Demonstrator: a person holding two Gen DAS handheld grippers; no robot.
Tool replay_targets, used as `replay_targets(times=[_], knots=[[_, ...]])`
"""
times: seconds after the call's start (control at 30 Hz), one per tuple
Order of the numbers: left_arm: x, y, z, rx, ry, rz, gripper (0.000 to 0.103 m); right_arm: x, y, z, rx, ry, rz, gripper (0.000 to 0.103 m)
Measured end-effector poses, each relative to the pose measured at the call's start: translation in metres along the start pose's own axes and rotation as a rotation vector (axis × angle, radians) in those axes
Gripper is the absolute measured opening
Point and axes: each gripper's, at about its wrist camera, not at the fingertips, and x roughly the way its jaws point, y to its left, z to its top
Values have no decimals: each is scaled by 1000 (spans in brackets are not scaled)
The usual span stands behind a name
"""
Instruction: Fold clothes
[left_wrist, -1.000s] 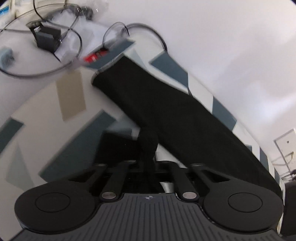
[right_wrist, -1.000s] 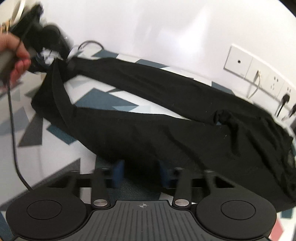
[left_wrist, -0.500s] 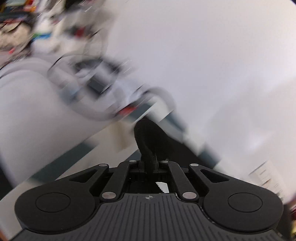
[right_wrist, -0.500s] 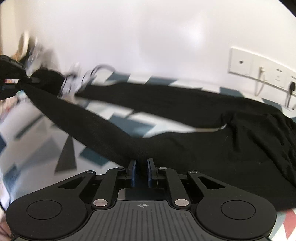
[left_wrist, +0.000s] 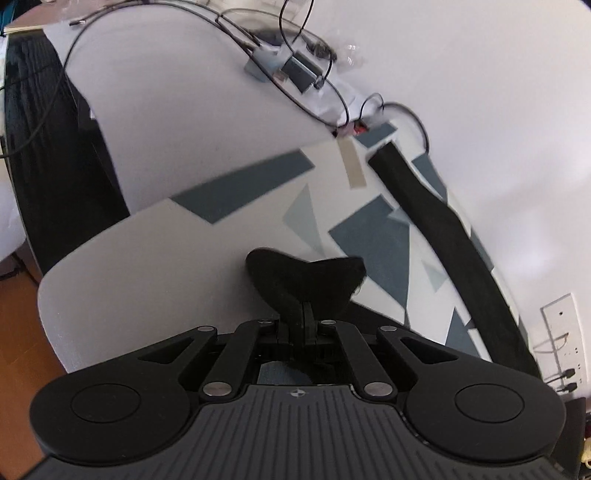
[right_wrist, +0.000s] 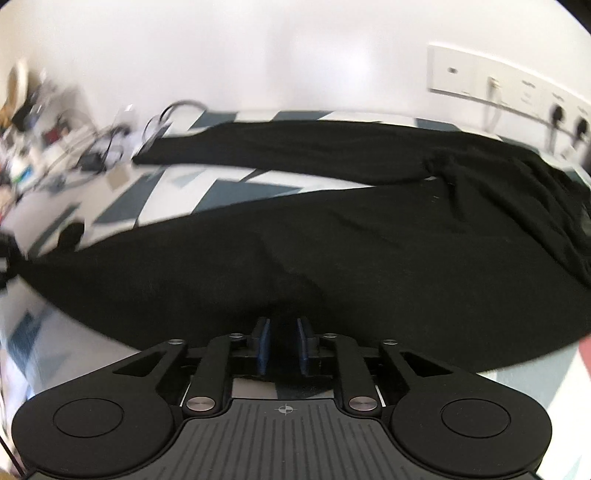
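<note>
Left gripper (left_wrist: 303, 314), nearest the lens in the left wrist view: jaws pressed together on a bunched hem of the black trousers (right_wrist: 369, 258), a tuft of cloth fanning out just beyond the tips. Right gripper (right_wrist: 282, 343), nearest the lens in the right wrist view: blue pads (right_wrist: 263, 345) parted by a narrow gap and opening; the dark cloth runs up to the tips, but whether any of it lies between the pads cannot be told. The trousers serve as landmark. They lie spread on a patterned tablecloth (left_wrist: 369, 240) of grey and blue triangles, the near leg drawn out to a point toward the left gripper, the far leg (left_wrist: 436, 221) stretched flat beyond it, the wide seat bunched toward the right. Beyond the far leg's cuff: a tan patch (left_wrist: 352, 168), then a tangle of cables and adapters (left_wrist: 291, 66) on bare table. Behind the trousers, a white wall with a socket strip (right_wrist: 517, 88). Judged step: straightening the near leg before laying it over the far one. To do it well, keep the left pinch firm and low, pull along the leg's length rather than upward, and let the right gripper retake the edge near the seat so both ends travel together, clear of the cables
</note>
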Motion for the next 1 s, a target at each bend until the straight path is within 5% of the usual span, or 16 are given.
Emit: replay_targets(times=[0.13,0.27,0.47,0.63,0.8,1.0], knots=[[-36,-38,23,165,-199,-149,3,-9,-12,1,79,-28,-45,24],[-54,-36,41,116,-287,-136,3,-20,-33,0,240,-72,-114,37],[-30,6,11,63,-126,2,3,-36,-82,-22,660,-85,-178,47],[-12,31,0,-34,15,92,14,-62,-109,-52,815,-125,-312,53],[-31,1,-6,62,-65,54,56,-97,-132,-66,866,-204,-423,53],[-46,-73,-25,189,-114,-51,63,-129,-178,-42,827,-349,-486,53]])
